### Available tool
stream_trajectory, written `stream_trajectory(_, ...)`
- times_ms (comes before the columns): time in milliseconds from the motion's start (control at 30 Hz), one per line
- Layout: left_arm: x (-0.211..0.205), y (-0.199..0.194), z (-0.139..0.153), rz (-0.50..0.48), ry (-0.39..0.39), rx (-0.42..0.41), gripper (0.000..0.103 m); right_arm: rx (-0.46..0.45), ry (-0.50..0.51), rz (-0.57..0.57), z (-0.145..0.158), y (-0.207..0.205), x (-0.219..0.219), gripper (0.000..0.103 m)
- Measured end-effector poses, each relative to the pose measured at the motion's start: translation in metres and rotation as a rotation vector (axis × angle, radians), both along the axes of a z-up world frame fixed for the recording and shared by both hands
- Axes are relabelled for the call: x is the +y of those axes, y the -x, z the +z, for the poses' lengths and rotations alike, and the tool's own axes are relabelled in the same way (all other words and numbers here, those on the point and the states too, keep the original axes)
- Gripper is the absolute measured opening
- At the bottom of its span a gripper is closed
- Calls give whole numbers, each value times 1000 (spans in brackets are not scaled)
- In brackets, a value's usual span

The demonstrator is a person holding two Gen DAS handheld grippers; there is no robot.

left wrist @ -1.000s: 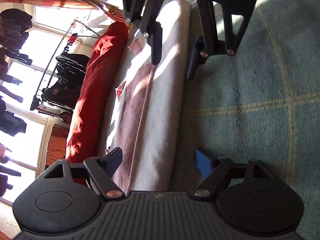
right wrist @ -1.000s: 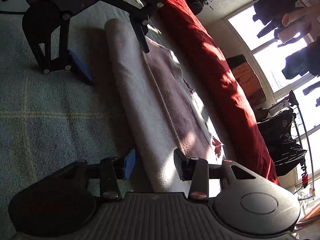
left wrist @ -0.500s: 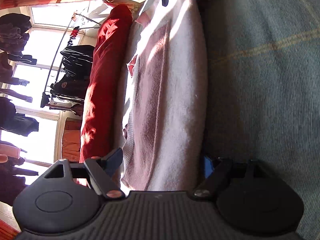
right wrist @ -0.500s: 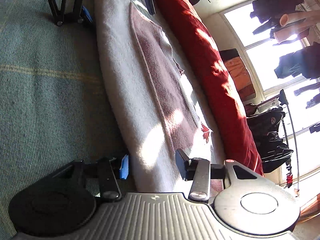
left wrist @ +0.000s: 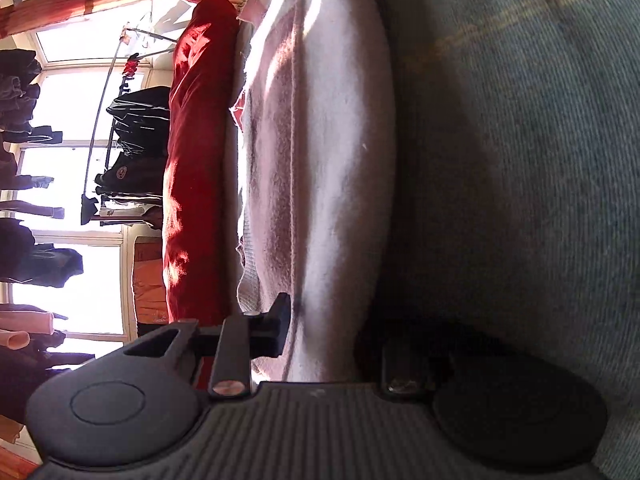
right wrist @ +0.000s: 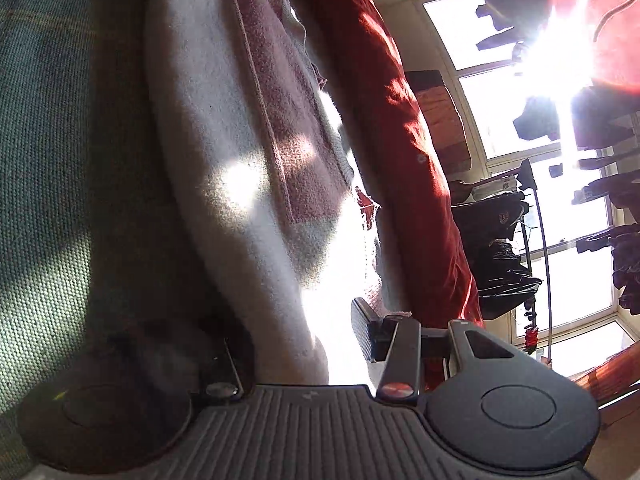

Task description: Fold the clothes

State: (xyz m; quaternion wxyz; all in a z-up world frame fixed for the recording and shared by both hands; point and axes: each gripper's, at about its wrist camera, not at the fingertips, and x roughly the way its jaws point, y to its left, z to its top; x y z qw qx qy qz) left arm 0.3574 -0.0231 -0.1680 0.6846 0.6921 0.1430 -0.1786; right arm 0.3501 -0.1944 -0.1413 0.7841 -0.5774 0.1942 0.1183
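Note:
A folded pale grey and pink knit garment (left wrist: 320,160) lies lengthwise on a teal bedspread (left wrist: 520,160), its thick folded edge towards the teal side. My left gripper (left wrist: 332,332) is shut on the near end of that fold. One black finger (left wrist: 282,320) presses into the cloth and the other is lost in shadow under the fold. In the right wrist view the same garment (right wrist: 224,140) runs away from my right gripper (right wrist: 300,340), which is shut on the opposite end. Its visible finger (right wrist: 362,332) rests against the cloth and the other is hidden.
A long red bolster (left wrist: 196,160) (right wrist: 400,140) lies along the far side of the garment. Beyond it stand a rack of dark clothes (left wrist: 132,140) (right wrist: 500,240) and bright windows with strong glare. The teal bedspread (right wrist: 60,160) stretches wide on the other side.
Both grippers have dropped low onto the garment's ends and each has left the other's view. My left gripper's fingers have closed in on the fold; the right's gap looks unchanged.

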Motion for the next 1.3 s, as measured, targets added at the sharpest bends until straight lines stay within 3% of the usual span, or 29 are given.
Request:
stream_trajectory(67, 1, 4, -4, 5, -3, -11, 10, -2, -4, -9, 0, 3, -3, 45)
stream_trajectory(167, 0, 4, -3, 25, 14, -9, 8, -7, 17, -9, -5, 9, -1, 17)
stream_trajectory(200, 0, 3, -2, 32, 16, -9, 8, -6, 29, -14, -8, 11, 1, 16)
stream_trajectory(467, 5, 13, 31, 76, 80, -13, 6, 33, -15, -32, 24, 12, 2, 11)
stream_trajectory(633, 9, 41, 50, 56, 90, -4, 6, 54, -36, -24, 44, 32, -1, 10)
stream_trajectory(1033, 17, 166, 79, 19, 95, 174, 6, 244, -65, 54, 79, 136, -8, 11)
stream_trajectory(1300, 16, 223, 94, 33, 134, 268, 6, 357, -62, 98, 92, 202, -10, 11)
